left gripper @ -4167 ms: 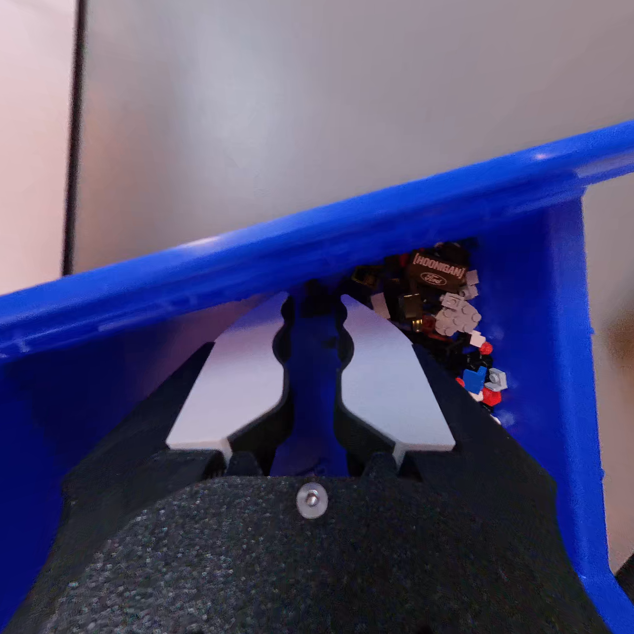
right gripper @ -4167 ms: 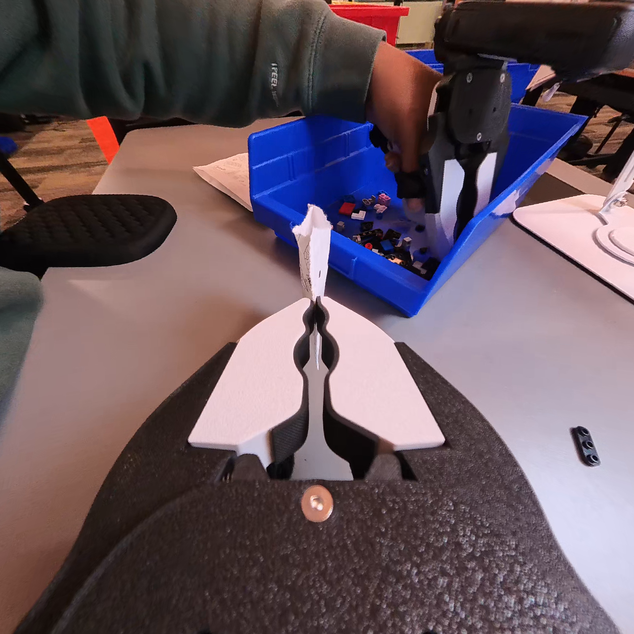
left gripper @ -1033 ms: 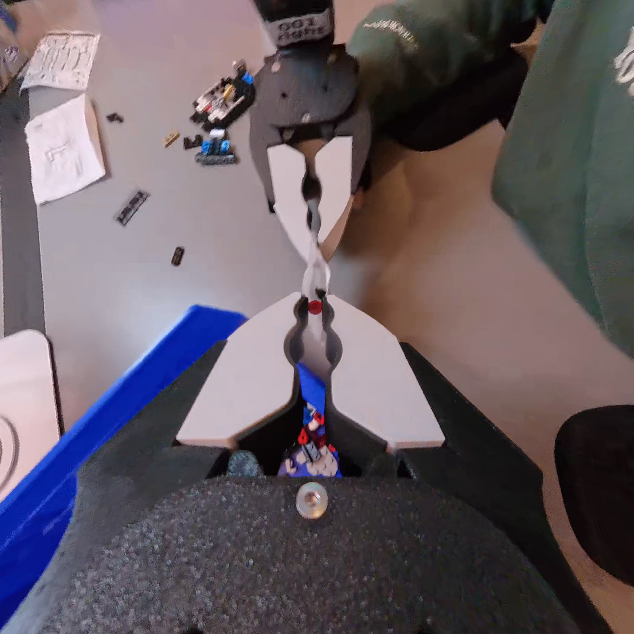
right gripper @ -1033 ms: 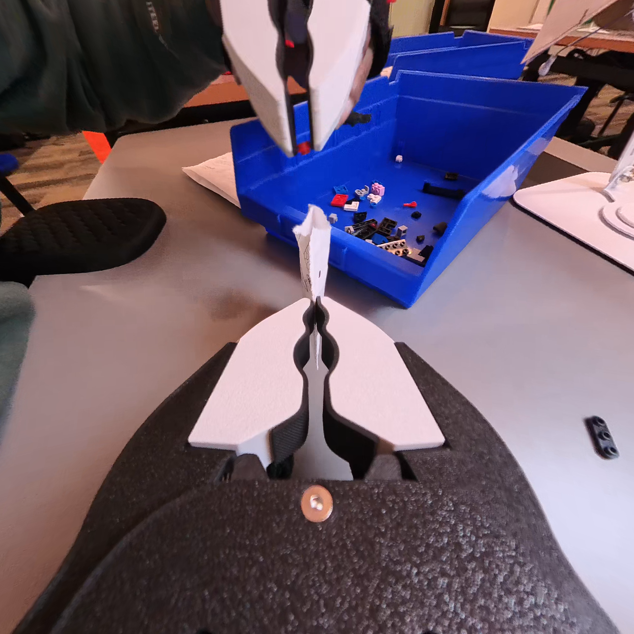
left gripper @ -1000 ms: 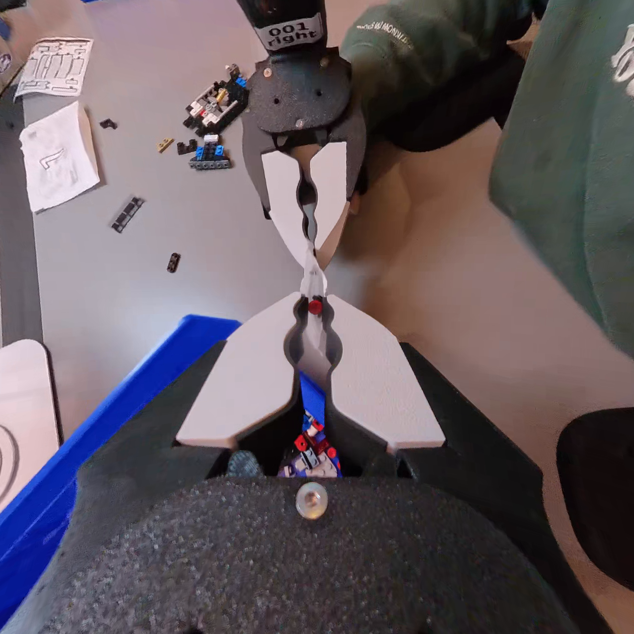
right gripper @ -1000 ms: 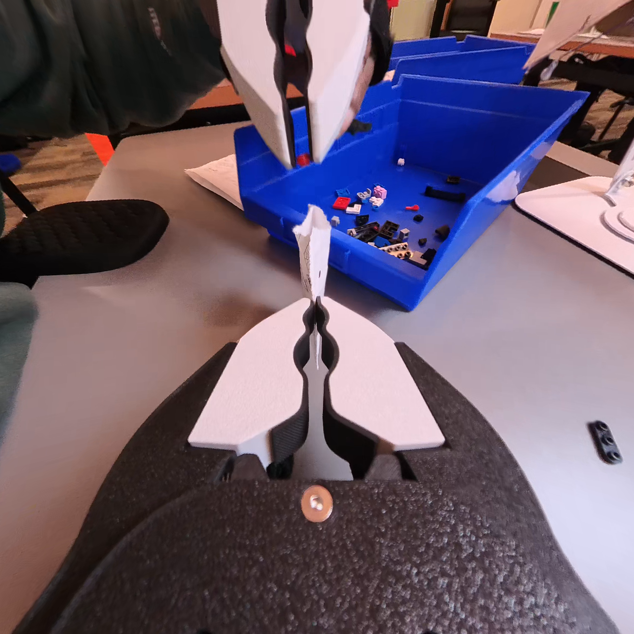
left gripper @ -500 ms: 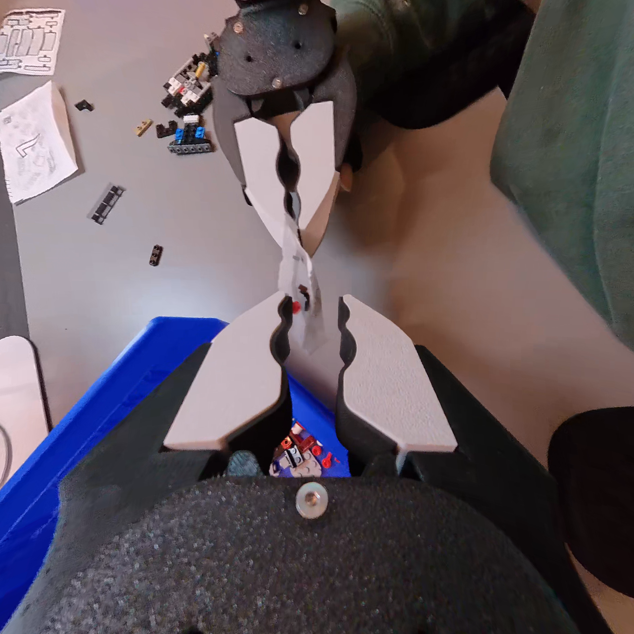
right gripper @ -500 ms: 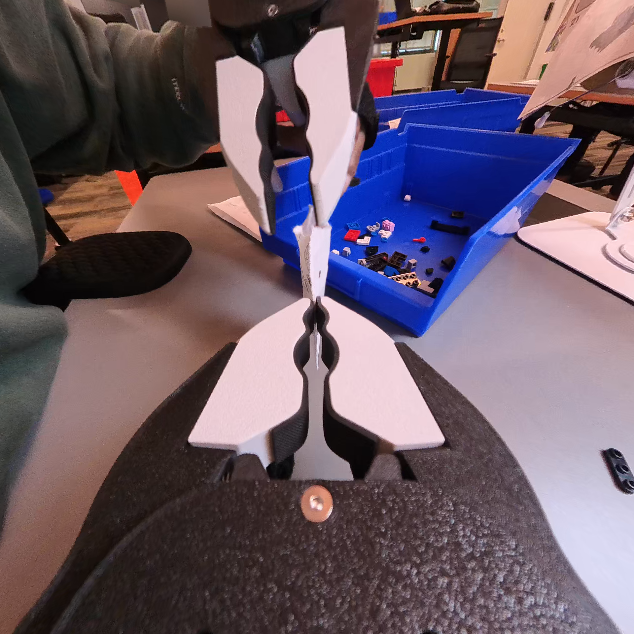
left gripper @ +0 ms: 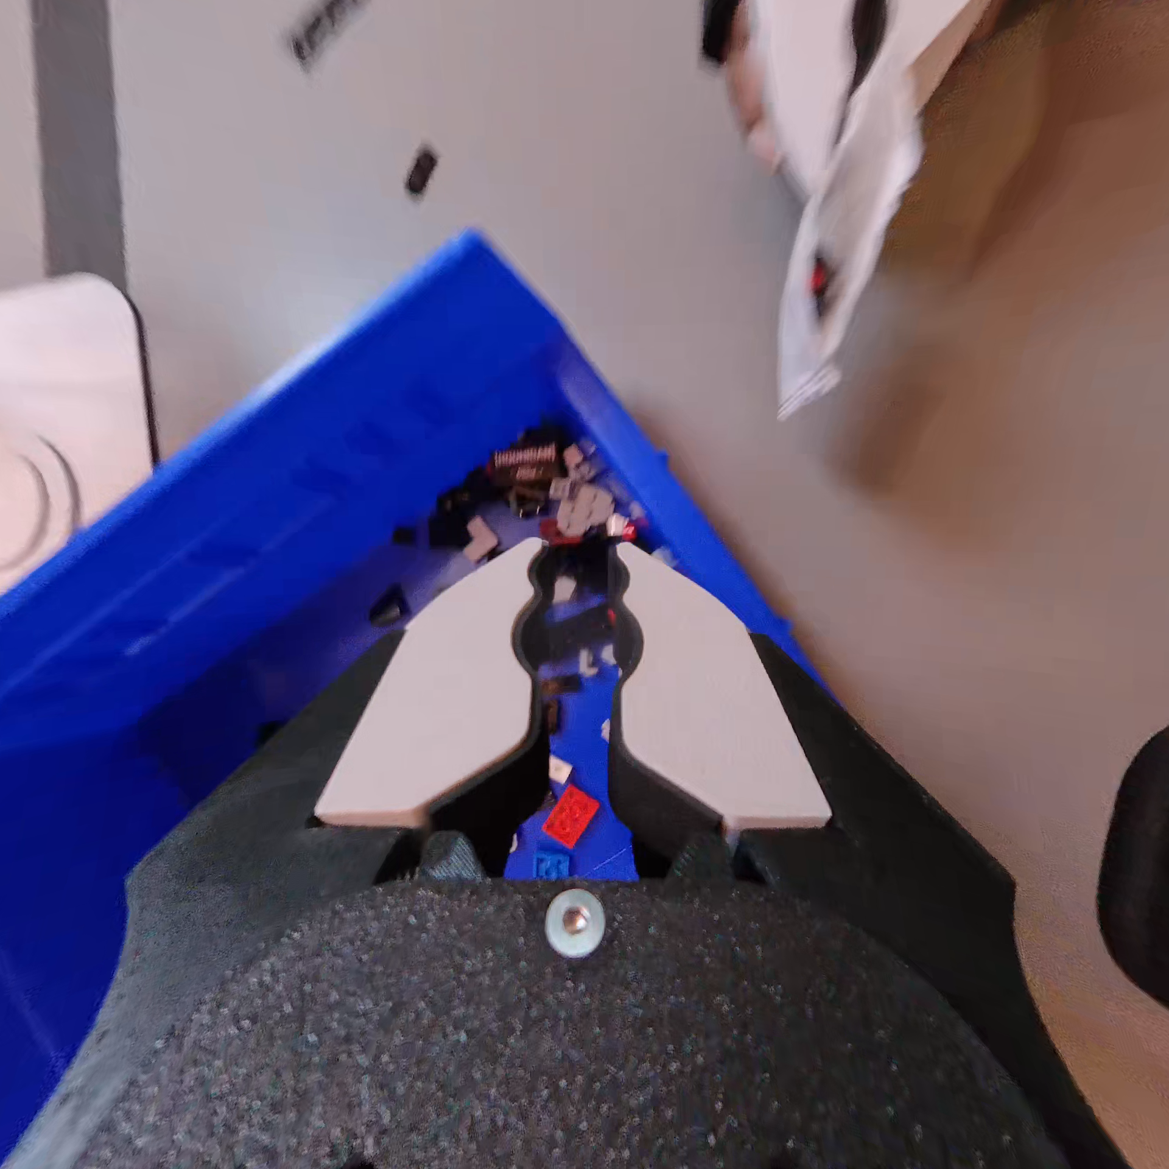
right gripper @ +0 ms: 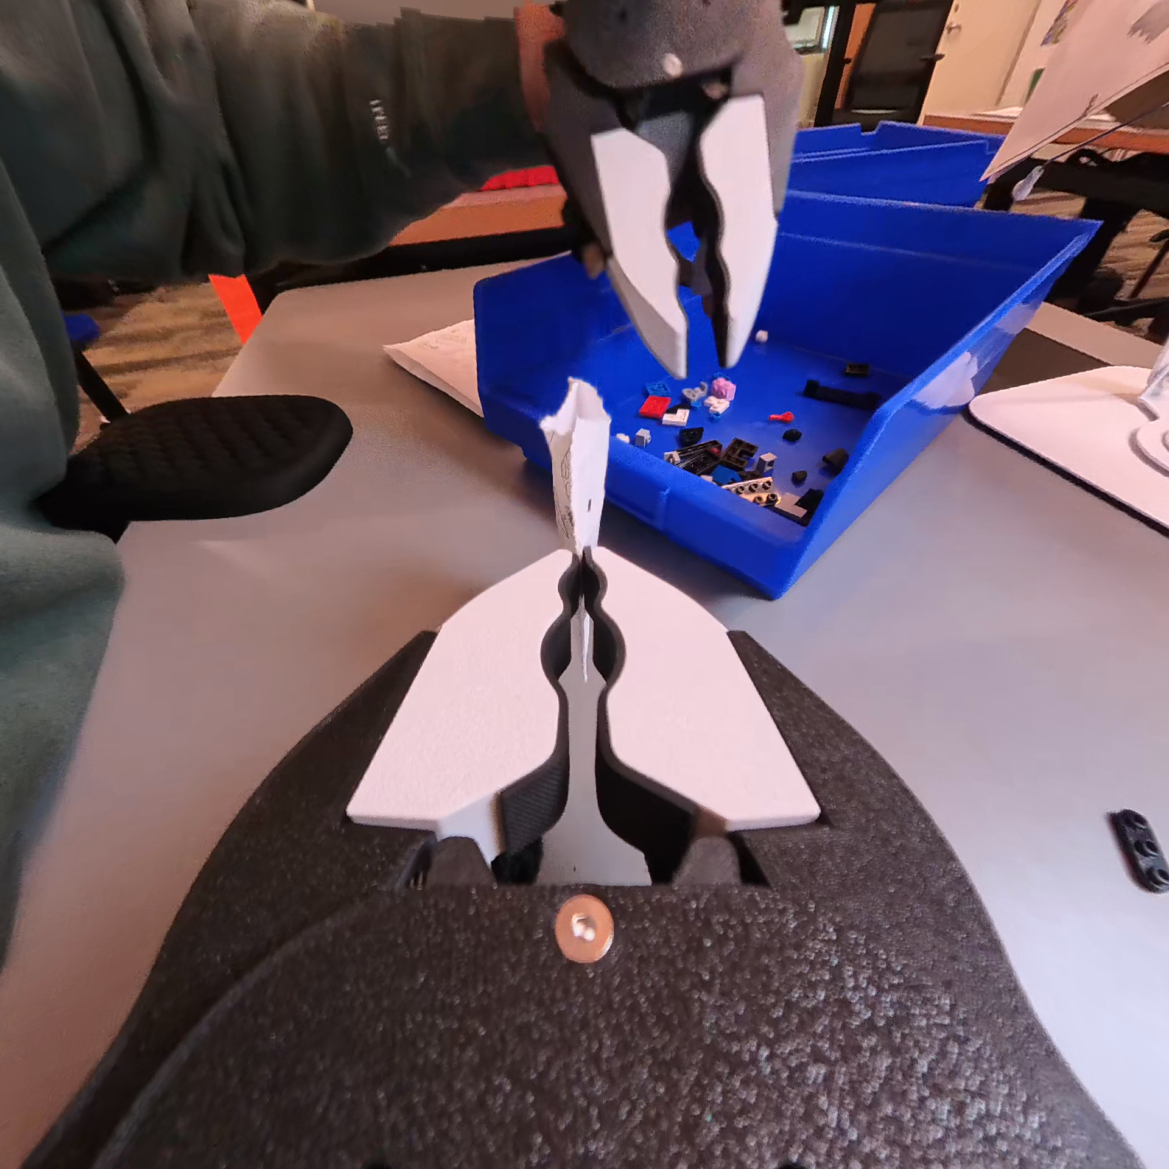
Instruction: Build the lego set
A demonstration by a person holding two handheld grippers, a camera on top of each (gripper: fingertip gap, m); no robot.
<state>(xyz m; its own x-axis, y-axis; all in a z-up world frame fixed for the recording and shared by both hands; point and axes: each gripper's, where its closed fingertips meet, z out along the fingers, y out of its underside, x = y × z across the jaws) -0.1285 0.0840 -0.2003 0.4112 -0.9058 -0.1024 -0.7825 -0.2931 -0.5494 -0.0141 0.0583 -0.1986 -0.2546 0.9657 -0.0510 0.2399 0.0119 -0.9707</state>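
- Black padded armrest (right gripper: 190,455) at the far left, beside the grey table (right gripper: 379,601); a green sleeve (right gripper: 190,126) above it.
- Right gripper (right gripper: 583,556): fingertips pinched together on a small crumpled white paper bag (right gripper: 579,468), which stands up from the tips. In the left wrist view the bag (left gripper: 828,278) is blurred, with something red and dark inside.
- Left gripper (right gripper: 699,364) hangs over the blue bin (right gripper: 822,556), tips pointing down, jaws a small way apart, nothing between them. From its own camera the left gripper (left gripper: 575,547) shows the same narrow gap.
- Bin holds loose small bricks (right gripper: 727,455): black, grey, red, pink, blue. A red plate (left gripper: 571,815) lies on the bin floor.
- Printed white sheet (right gripper: 443,360) lies behind the bin's left side.
- A black three-hole piece (right gripper: 1142,851) lies alone on the table at the right.
- White flat base (right gripper: 1075,436) at the far right.
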